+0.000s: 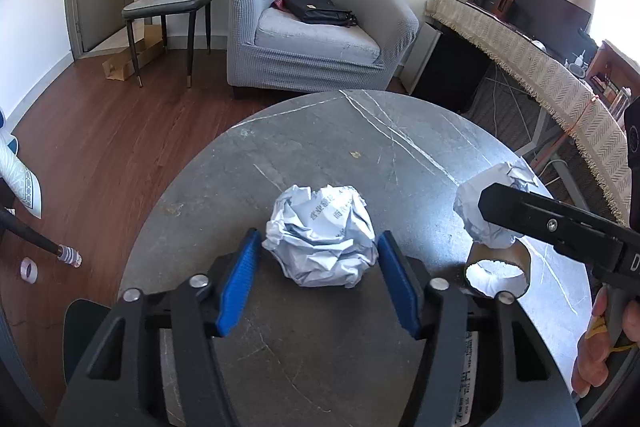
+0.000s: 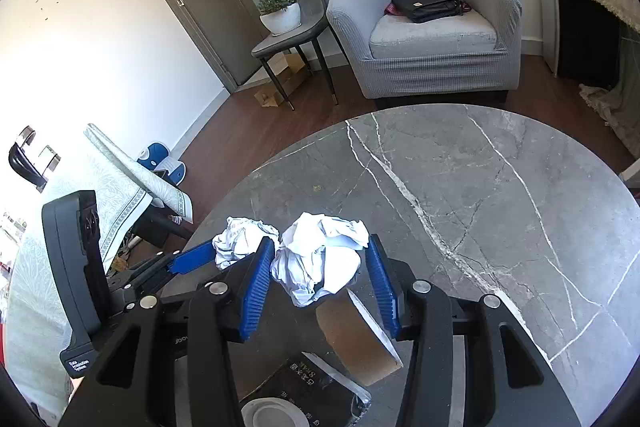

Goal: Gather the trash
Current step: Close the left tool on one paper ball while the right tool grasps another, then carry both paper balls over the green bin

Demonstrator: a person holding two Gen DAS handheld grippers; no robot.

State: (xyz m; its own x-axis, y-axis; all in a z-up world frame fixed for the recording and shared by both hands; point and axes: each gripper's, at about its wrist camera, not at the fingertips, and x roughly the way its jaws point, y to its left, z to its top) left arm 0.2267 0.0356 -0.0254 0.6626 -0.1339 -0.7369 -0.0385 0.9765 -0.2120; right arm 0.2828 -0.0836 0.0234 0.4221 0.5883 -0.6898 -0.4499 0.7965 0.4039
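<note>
On the round grey marble table (image 1: 400,147), collection is under way and, by my judgement, at an early-to-middle stage: no bin or bag shows in either view, so I cannot confirm that any item has reached a container.

Left gripper (image 1: 318,255): blue pads spread to either side of the first crumpled paper ball (image 1: 322,237). I see the pads at or just beside the paper's edges, and the ball rests on the table. I cannot tell whether the pads are pressing it yet, so I rate this grasp as not completed.

Right gripper (image 2: 320,263): pads bracket the second crumpled paper ball (image 2: 324,259). From the left wrist view this ball sits above the cardboard tape core (image 1: 498,267), apparently lifted clear of the table, so I judge it to be held. The opening is moderate, set by the width of the ball.

Remaining work, as I judge it: secure the first ball, deposit both, then deal with the tape core and the dark printed wrapper (image 2: 304,383) near the table edge, if these count as trash.

Count:
- Crumpled paper balls: two.
- Cardboard tape cores: one.
- Dark printed wrappers: one.
- Grippers: two.
- Small brown scrap (image 1: 354,154) on the table: one.
</note>
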